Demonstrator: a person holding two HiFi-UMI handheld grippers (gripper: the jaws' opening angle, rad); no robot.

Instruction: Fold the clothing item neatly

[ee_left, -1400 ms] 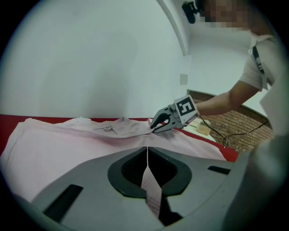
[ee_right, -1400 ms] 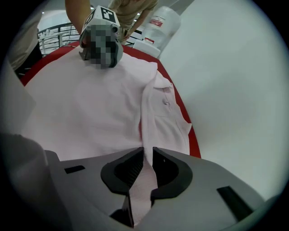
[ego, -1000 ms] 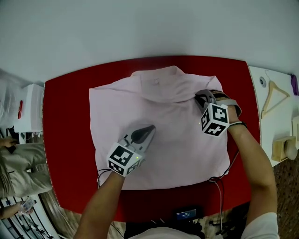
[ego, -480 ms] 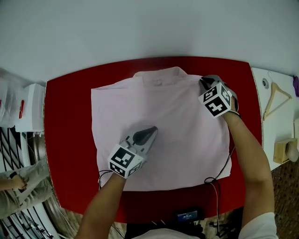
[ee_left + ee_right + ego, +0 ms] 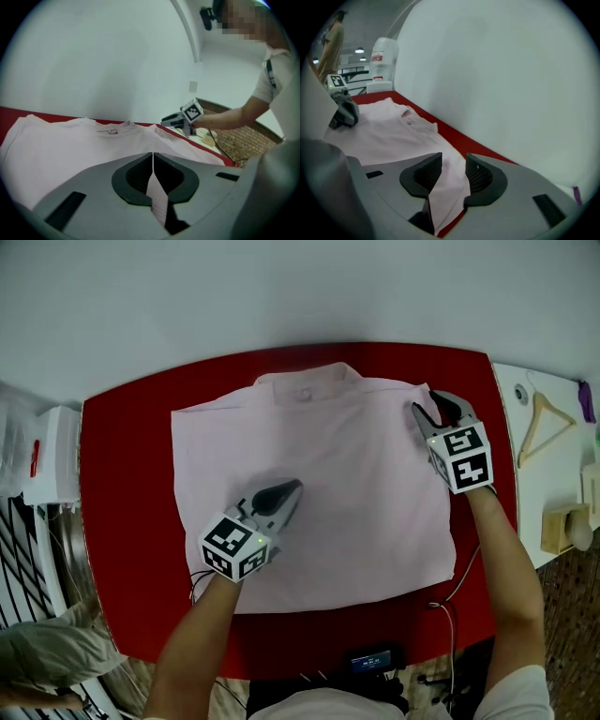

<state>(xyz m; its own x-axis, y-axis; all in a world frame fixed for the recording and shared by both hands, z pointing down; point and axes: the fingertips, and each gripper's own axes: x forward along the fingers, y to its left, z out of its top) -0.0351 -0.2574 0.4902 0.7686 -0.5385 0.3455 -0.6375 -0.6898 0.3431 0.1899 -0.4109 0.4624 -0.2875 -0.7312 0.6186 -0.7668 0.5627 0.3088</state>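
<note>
The right gripper (image 5: 429, 411) has just been opening its jaws; they stand apart, the pink shirt's (image 5: 356, 474) shoulder edge lying loose between them. The left gripper (image 5: 292, 487) is closed on nothing, tips over the shirt's middle; the shirt lies flat beneath both on the red table (image 5: 117, 484).

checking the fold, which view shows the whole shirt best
Head view: the whole shirt lies flat on the red table. The left gripper view shows only its collar end; the right gripper view just the collar and one edge.
</note>
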